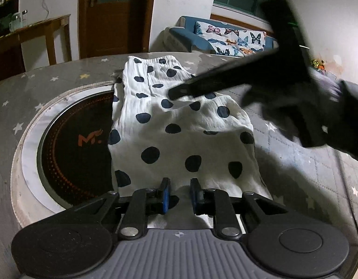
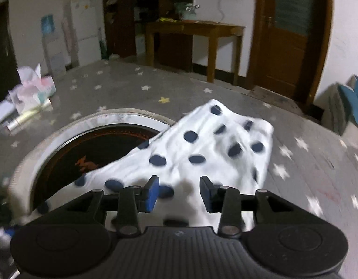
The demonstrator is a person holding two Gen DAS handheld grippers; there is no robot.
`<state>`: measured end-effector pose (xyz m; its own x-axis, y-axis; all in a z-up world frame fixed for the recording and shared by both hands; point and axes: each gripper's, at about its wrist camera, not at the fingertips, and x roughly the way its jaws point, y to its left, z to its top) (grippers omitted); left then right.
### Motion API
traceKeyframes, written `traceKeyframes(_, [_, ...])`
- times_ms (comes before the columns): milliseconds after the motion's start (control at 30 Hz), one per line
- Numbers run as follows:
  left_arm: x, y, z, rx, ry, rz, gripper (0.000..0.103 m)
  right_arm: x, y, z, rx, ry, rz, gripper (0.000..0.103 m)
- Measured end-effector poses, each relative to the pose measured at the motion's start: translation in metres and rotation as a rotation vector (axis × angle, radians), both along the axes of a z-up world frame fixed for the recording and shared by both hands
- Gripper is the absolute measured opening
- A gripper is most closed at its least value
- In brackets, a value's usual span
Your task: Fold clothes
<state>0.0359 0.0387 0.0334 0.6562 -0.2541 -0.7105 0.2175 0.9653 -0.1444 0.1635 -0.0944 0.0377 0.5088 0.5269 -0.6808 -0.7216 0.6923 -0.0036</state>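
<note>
A grey star-print cloth covers the worktop, cut round a black induction hob set in its middle. A tissue pack and a tube lie toward the far left corner in the right wrist view. The white garment with dark blue dots lies folded beside the hob, its left edge overlapping the hob's rim, its elastic waistband toward the far edge. The left gripper sits at the garment's near hem, jaws slightly apart, pads not pressing the cloth. The right gripper is partly open over the cloth, holding nothing; from the left it appears as a blurred dark shape above the garment.
</note>
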Motion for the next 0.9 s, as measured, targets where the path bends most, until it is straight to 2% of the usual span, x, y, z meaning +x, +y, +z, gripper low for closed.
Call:
traceKeyframes(200, [-0.003, 0.008, -0.001, -0.036, 0.011, 0.021, 0.025, 0.027, 0.056, -0.02, -0.071, -0.018, 0.053, 0.039])
traceKeyframes(333, [-0.005, 0.008, -0.001, -0.042, 0.007, 0.018, 0.027, 0.045, 0.074, -0.022, -0.045, -0.028, 0.059, 0.039])
traceKeyframes(400, [-0.006, 0.009, -0.001, -0.048, 0.007, 0.017, 0.027, 0.054, 0.081, -0.022, -0.04, -0.024, 0.05, 0.048])
traceKeyframes(433, [-0.007, 0.009, 0.0, -0.052, 0.006, 0.018, 0.028, 0.059, 0.085, -0.022, -0.037, -0.022, 0.045, 0.048])
traceKeyframes(533, [-0.008, 0.011, 0.0, -0.065, 0.007, 0.023, 0.029, 0.066, 0.076, -0.013, 0.016, -0.011, 0.031, 0.05])
traceKeyframes(600, [-0.009, 0.012, 0.0, -0.074, 0.006, 0.025, 0.03, 0.075, 0.057, -0.003, 0.046, -0.024, -0.012, 0.056])
traceKeyframes(667, [-0.009, 0.012, 0.0, -0.077, 0.005, 0.024, 0.031, 0.086, 0.04, 0.0, 0.037, -0.045, -0.075, 0.057])
traceKeyframes(767, [-0.008, 0.013, 0.0, -0.081, 0.006, 0.023, 0.033, 0.106, 0.019, -0.003, 0.031, -0.032, -0.162, 0.058])
traceKeyframes(900, [-0.007, 0.014, 0.0, -0.083, 0.008, 0.027, 0.034, 0.123, 0.006, -0.015, 0.031, -0.025, -0.221, 0.063])
